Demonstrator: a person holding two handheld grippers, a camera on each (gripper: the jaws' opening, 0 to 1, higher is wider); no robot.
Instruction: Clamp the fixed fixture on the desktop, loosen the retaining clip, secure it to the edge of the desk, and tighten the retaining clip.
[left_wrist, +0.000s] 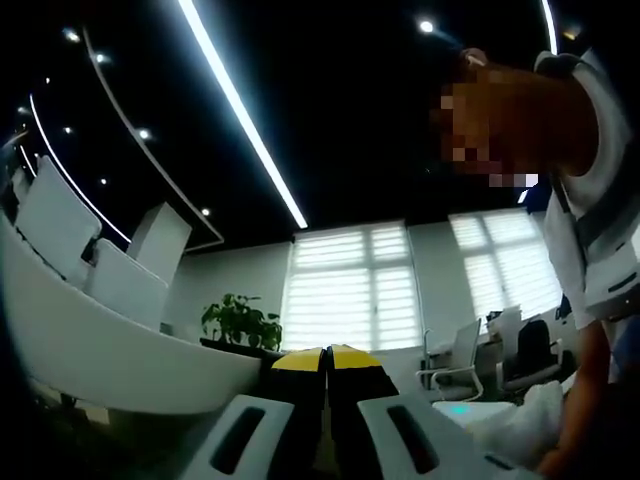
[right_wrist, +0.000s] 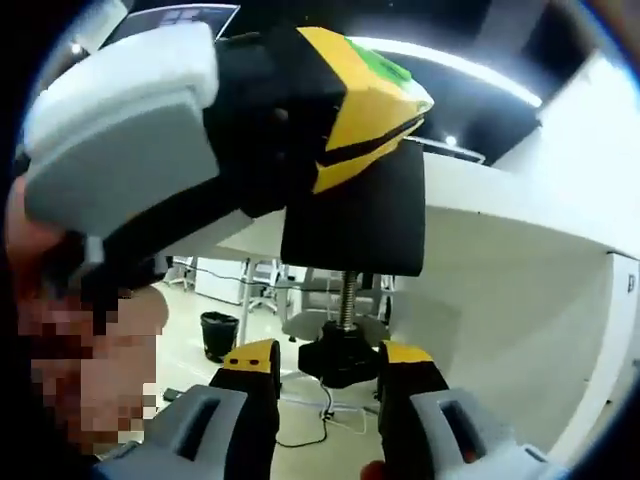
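nearest in the right gripper view, right gripper (right_wrist: 328, 360) with fingers apart, one yellow tip on each side of the black knob (right_wrist: 340, 364) under the fixture (right_wrist: 350, 225); cannot tell whether either pad touches the knob yet. just above the knob, threaded screw (right_wrist: 347, 295) running up into the fixture's black body. over that, left gripper (right_wrist: 370, 110) coming in from the upper left, yellow tips sitting on top of the fixture. in the left gripper view the same fingers (left_wrist: 300, 360) pressed together with only a thin dark seam between; judged to be clamped on the fixture, though the held part is hidden there.

fixture hanging right at the edge of the white worktop (right_wrist: 500, 240), which runs away behind it to the right; not clear whether its mouth already straddles that edge.

step in hand, as judged: turning the knob. to do it well:
- close squarely on the knob's flanks, not on the screw.
- keep the wrist in line with the screw so the turn does not wobble the body.
- hold the upper grip firm against the twist.
- turn in short bites, regripping between them.

farther off, below the worktop, a dark bin (right_wrist: 218, 335) on the floor. in the left gripper view, a person (left_wrist: 590, 250) leaning in at right, a potted plant (left_wrist: 240, 322), and blinds-covered windows (left_wrist: 350, 290) behind.
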